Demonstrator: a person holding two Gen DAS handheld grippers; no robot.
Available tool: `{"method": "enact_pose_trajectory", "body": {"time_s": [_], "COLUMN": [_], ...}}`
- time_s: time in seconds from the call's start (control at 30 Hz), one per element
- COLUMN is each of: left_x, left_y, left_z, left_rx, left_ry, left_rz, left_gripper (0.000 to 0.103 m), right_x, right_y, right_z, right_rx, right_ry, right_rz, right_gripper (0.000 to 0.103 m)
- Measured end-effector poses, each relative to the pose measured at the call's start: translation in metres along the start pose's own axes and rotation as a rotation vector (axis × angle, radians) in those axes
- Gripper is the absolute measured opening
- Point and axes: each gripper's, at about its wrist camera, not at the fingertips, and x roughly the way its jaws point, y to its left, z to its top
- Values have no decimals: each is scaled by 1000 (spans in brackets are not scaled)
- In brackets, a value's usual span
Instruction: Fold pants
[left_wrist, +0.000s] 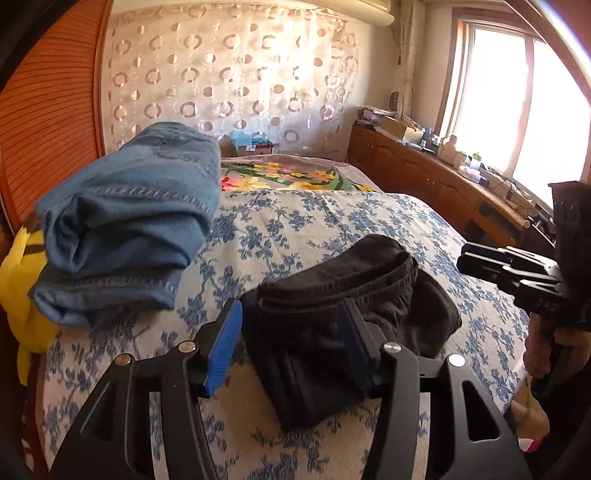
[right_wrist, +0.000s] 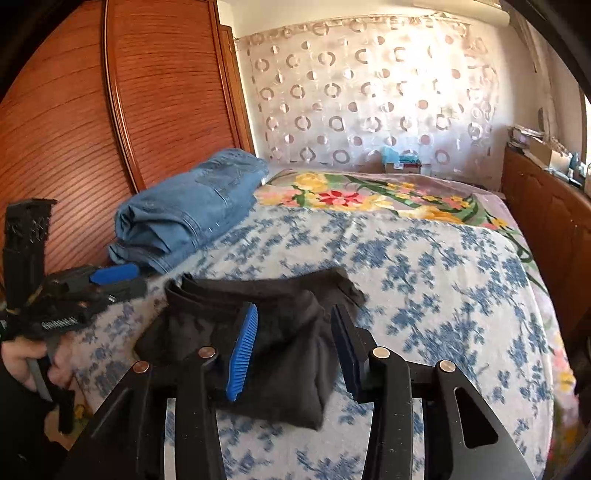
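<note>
The black pants (left_wrist: 332, 325) are lying folded in a small bundle on the near part of the bed (left_wrist: 369, 221). I think they are soft, thin and light. They are bending and flopping easily, so they will sag if lifted by one corner. They are not going to break. The cloth may slip a little, so a good place to hold is the thick folded edge, or the waistband that is showing at the far side of the bundle.

Going from left to right: a yellow soft toy (left_wrist: 18, 280) is sitting at the far left edge of the bed. Next to it, folded blue jeans (left_wrist: 140, 221) are resting near the wooden wardrobe (left_wrist: 55, 110). They look thicker and stiffer than the black pants.

Then the left gripper (left_wrist: 291, 347) is hanging over the near left part of the black bundle. Its blue fingers (left_wrist: 221, 354) are standing apart and are not pinching anything. To the right, the right gripper (right_wrist: 291, 350) is hanging over the near right part. Its fingers (right_wrist: 242, 354) are apart too, holding nothing.

The black pants look dark, wrinkly and lumpy, with layers stacked up. The fold looks nearly done.
</note>
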Motion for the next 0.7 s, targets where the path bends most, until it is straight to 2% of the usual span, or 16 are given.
{"method": "enact_pose_trajectory", "body": {"time_s": [0.2,0.33,0.47,0.53,0.6,0.7], "left_x": [4,14,21,22,22,18], "left_y": [-1,-10,-16,-17,-17,-15], "left_z": [-33,-47,-49,-49,-49,-48], "left_rx": [-11,31,54,68,79,76], "left_ry": [74,118,148,150,150,137], "left_rz": [-21,-30,-9,-16,-15,-20], "left_gripper": [55,54,39,33,21,12], "right_x": [8,13,21,25,26,18], "right_y": [2,2,0,-3,-5,-10], "right_z": [-26,-34,-37,-39,-39,-34], "right_rx": [-13,-16,-17,-17,-13,0], "right_ry": [95,125,167,184,189,160], "right_rz": [22,40,64,75,82,95], "right_gripper": [43,43,43,29,9,5]}}
